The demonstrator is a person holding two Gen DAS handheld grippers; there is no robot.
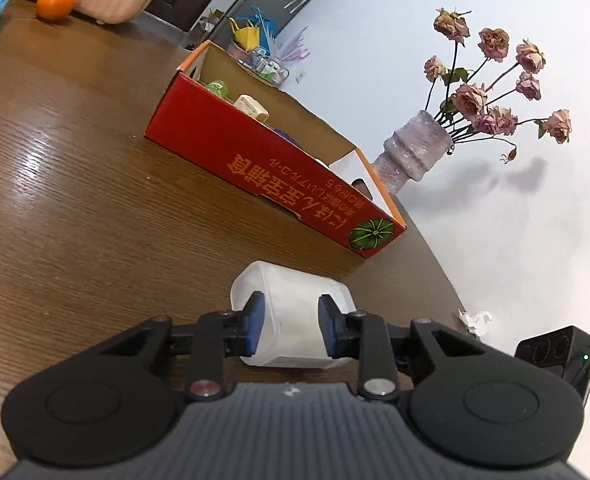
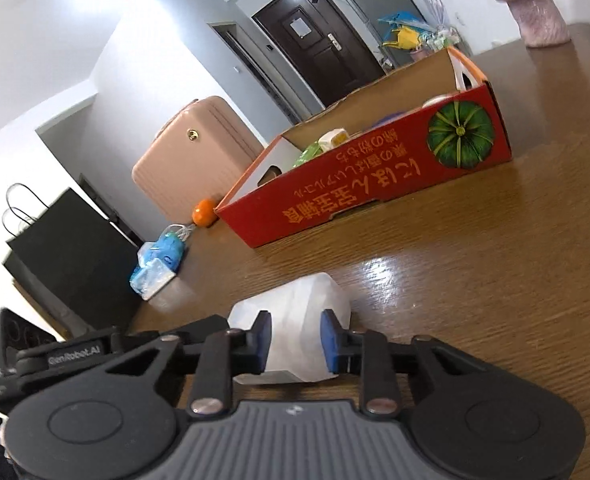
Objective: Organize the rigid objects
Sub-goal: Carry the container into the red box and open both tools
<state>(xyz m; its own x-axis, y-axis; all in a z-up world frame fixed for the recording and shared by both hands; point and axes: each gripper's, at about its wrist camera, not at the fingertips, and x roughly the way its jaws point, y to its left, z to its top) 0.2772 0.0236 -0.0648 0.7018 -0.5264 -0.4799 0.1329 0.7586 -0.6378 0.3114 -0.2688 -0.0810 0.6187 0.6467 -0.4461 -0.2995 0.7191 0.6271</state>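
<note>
A translucent white plastic container (image 1: 291,312) lies on its side on the brown wooden table (image 1: 75,184). My left gripper (image 1: 291,326) is shut on it, blue pads on both sides. The same container shows in the right wrist view (image 2: 295,320), and my right gripper (image 2: 297,340) is shut on it too, from the other end. Beyond it stands an open red cardboard box (image 1: 263,160) with a pumpkin picture, also in the right wrist view (image 2: 375,184). The box holds several small items, partly hidden by its wall.
A vase of dried roses (image 1: 415,152) stands at the table's far right edge. An orange (image 1: 55,0) and a blue tissue pack (image 2: 159,260) lie at the far left. A crumpled white paper (image 1: 475,320) lies near the right edge. A pink suitcase (image 2: 191,156) stands behind the table.
</note>
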